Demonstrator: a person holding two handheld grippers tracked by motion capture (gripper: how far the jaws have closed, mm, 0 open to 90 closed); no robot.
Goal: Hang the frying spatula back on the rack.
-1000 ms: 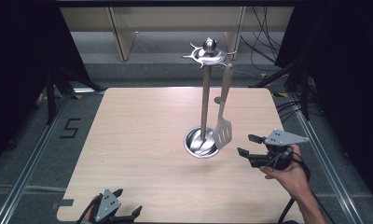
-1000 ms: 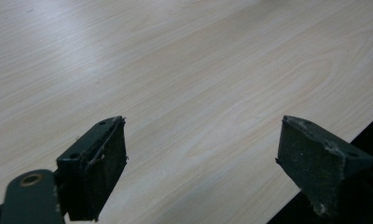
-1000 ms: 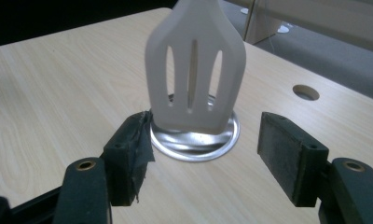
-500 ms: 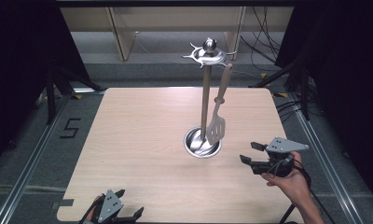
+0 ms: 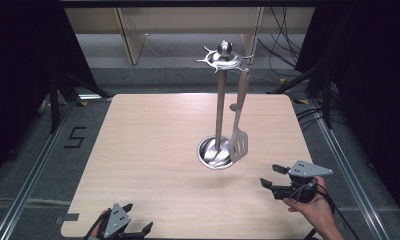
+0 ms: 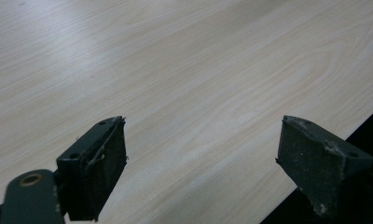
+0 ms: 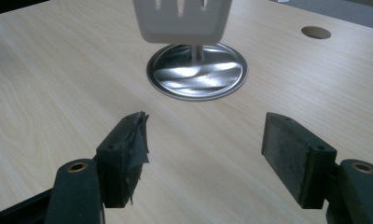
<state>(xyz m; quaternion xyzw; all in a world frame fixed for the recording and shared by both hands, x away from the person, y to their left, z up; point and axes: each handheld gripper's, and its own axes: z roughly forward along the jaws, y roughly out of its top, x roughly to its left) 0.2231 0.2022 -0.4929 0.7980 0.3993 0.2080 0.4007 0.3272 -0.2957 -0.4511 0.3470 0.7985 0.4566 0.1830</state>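
A slotted spatula (image 5: 239, 135) hangs from a hook of the steel utensil stand (image 5: 220, 100), whose round base (image 5: 213, 152) rests on the wooden table (image 5: 148, 150). My right gripper (image 5: 272, 176) is held low over the table, right of the base and apart from the spatula; its jaws have just been opening and stand open with nothing between them. In the right gripper view the spatula blade (image 7: 182, 18) hangs ahead above the base (image 7: 196, 72). My left gripper (image 5: 138, 222) sits at the table's near edge, open and empty.
A small round hole (image 5: 234, 107) lies in the tabletop behind the stand. Cables (image 5: 288, 55) and shelf legs stand on the floor beyond the far edge. Dark curtains flank both sides.
My right gripper has dropped toward the table and drawn back toward the near edge, away from the spatula. The spatula has swung slightly on its hook. My left gripper stayed put.
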